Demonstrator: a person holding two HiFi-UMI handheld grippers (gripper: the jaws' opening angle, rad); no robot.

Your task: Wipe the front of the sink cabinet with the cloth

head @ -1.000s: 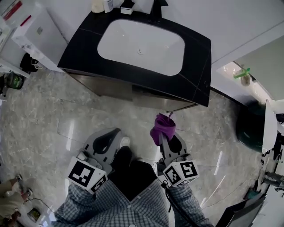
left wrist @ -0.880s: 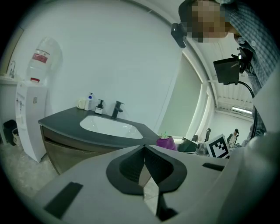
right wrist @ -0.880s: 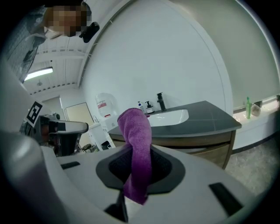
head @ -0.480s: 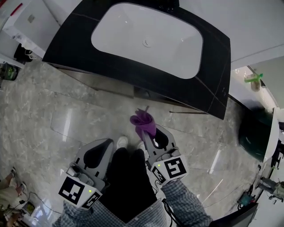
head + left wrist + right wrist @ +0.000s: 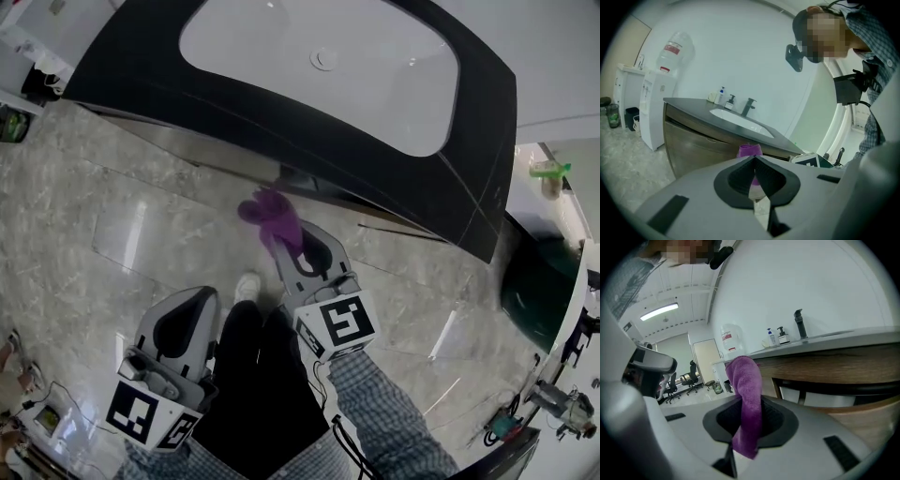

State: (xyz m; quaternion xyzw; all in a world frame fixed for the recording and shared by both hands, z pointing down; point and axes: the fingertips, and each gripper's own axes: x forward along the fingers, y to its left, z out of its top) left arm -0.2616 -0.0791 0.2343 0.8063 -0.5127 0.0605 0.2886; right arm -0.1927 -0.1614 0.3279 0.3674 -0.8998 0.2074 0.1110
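A purple cloth [image 5: 269, 215] [image 5: 746, 394] is pinched in my right gripper [image 5: 284, 236] [image 5: 749, 397], which is shut on it and held a short way in front of the sink cabinet's brown wooden front [image 5: 211, 155] [image 5: 843, 364]. The cloth's bunched end sticks up past the jaws and also shows in the left gripper view as a purple cloth [image 5: 749, 150]. The cabinet carries a black countertop [image 5: 469, 169] with a white basin [image 5: 328, 66]. My left gripper [image 5: 184, 317] [image 5: 754, 171] is shut with nothing in it, lower left, back from the cabinet.
A grey marble floor [image 5: 103, 225] lies in front of the cabinet. A water dispenser [image 5: 658, 103] stands left of the cabinet. A tap [image 5: 748, 106] and soap bottles [image 5: 722, 96] sit at the counter's back. A dark green bin [image 5: 539, 291] stands at right.
My right gripper with the cloth has moved left and closer to the cabinet front. The head view has shifted forward over the sink; the left gripper dropped lower in view.
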